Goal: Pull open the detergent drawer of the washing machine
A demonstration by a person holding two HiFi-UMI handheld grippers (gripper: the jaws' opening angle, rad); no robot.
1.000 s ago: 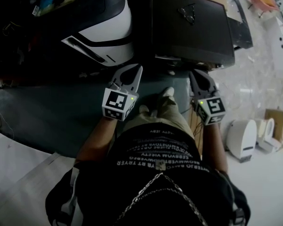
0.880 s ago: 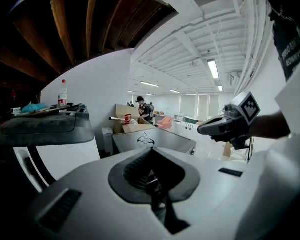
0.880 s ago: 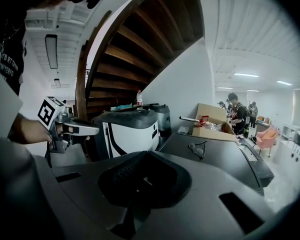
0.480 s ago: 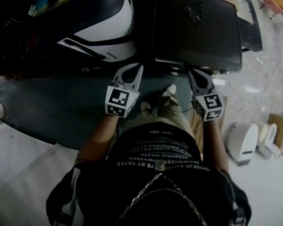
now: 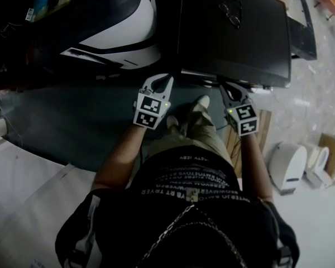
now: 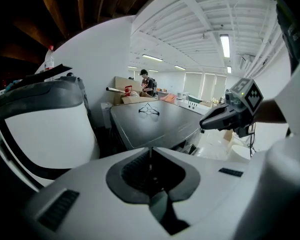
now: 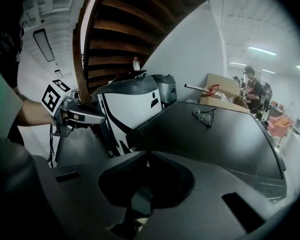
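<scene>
Below the head camera, left tongs (image 5: pixel 167 78) and right tongs (image 5: pixel 224 85) hang side by side over the green floor (image 5: pixel 72 127), both pinched together, nothing between them. Just beyond their tips: dark-topped washing machine (image 5: pixel 234 43); its drawer cannot be made out. Eyeglasses (image 5: pixel 230 13) lie on its lid.

Glasses (image 5: pixel 233 14) lie on the flat-topped appliance (image 5: pixel 234 49) at far right, the rounded appliance (image 5: pixel 128 32) just left. The left gripper (image 5: pixel 168 79) and right gripper (image 5: pixel 224 86) sit nearer.
</scene>
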